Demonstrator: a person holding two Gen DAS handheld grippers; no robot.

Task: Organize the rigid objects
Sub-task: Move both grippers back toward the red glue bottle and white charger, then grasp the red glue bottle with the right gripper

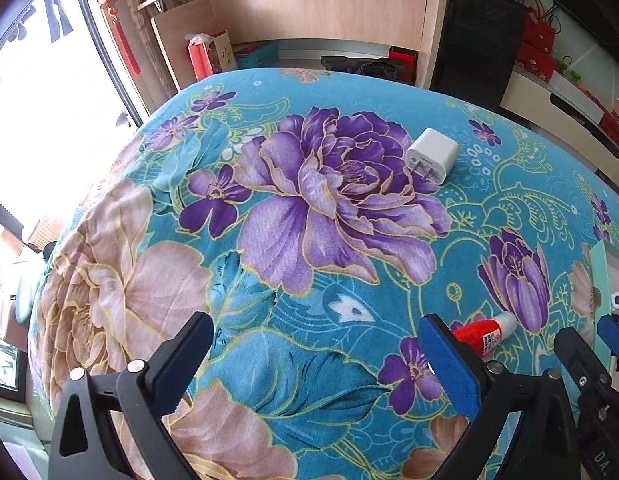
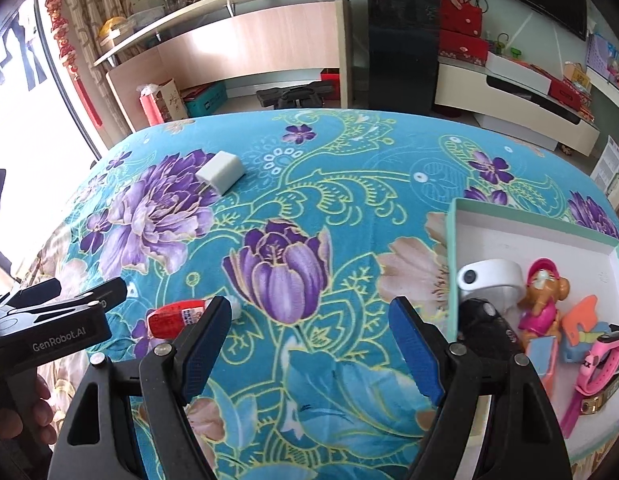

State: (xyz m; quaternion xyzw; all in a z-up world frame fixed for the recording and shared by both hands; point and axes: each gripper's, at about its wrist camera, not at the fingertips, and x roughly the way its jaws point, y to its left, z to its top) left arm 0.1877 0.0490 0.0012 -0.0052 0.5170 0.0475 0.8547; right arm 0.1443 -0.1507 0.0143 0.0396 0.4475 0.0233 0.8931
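Left claw spread wide with nothing in it, right claw spread wide too, one white charger upper right on the flowery table, one red bottle lower left, one box of toys at right.

The left tongs gape wide over the floral tabletop. A white charger lies ahead. A red bottle lies beside the right finger.
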